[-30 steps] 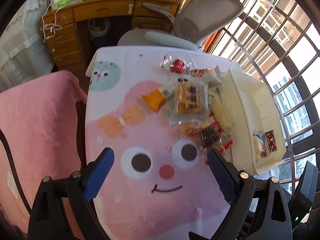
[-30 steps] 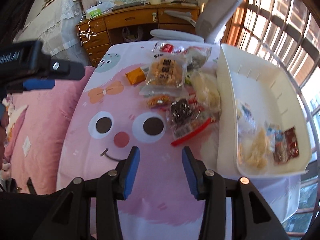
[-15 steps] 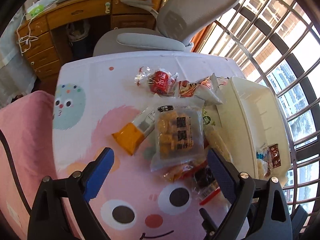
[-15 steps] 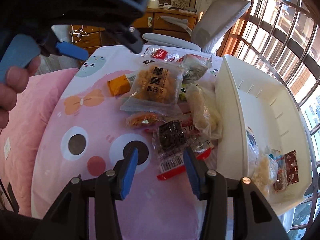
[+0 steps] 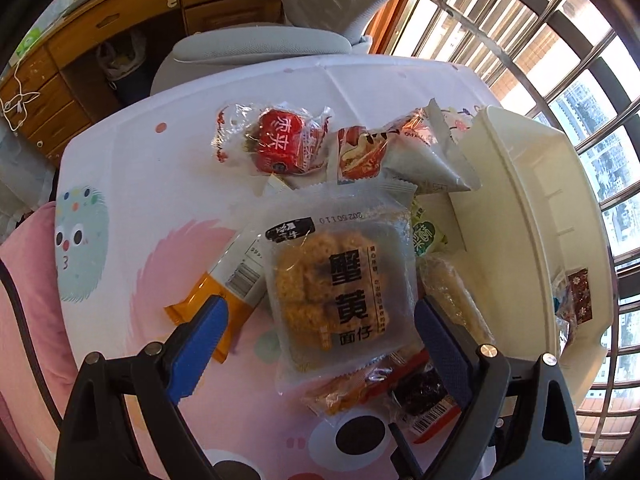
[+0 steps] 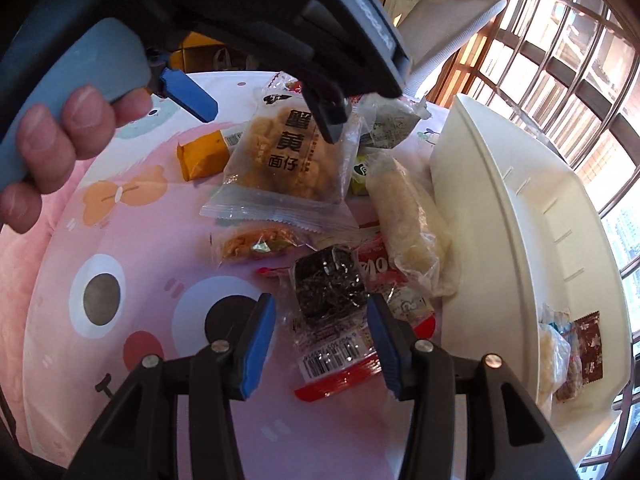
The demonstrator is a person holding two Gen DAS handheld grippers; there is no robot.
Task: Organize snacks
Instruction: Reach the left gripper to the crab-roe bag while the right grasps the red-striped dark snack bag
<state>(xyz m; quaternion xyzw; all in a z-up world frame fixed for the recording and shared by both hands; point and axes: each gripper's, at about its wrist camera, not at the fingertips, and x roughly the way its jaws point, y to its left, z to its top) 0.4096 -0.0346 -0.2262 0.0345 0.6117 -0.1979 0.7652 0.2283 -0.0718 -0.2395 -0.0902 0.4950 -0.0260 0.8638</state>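
Both tools have come down and forward toward the snack pile since a second ago, so the packets now fill much more of each view.

Nearest the left tool [image 5: 318, 320] is a clear packet of golden fried noodle snack [image 5: 340, 292] with bold black characters, lying flat on the bench [image 5: 132, 168]. The tool's blue pads stand wide on either side of this packet, above it and not touching; nothing is held. An orange packet [image 5: 200, 312] lies just beside it on the left, partly tucked under its edge. Farther off lie a red wrapped sweet [image 5: 282, 144] and a grey triangular packet [image 5: 420, 164].

The right tool [image 6: 320, 320] is about half spread, its pads flanking a small dark seaweed-like packet [image 6: 330, 282] that rests on a red-edged wrapper [image 6: 344, 364]. The pads do not appear to press on it. A long pale packet [image 6: 408, 220] lies next to it.

To the right of the pile stands a white bin [image 6: 520, 216], touching the snacks' edge, with a few packets [image 6: 576, 348] already at its near end.

The step in hand looks like reaching for the next snacks to move into the bin. Next, each tool probably needs to sink onto its packet, close on it, and lift it clear of its neighbours.
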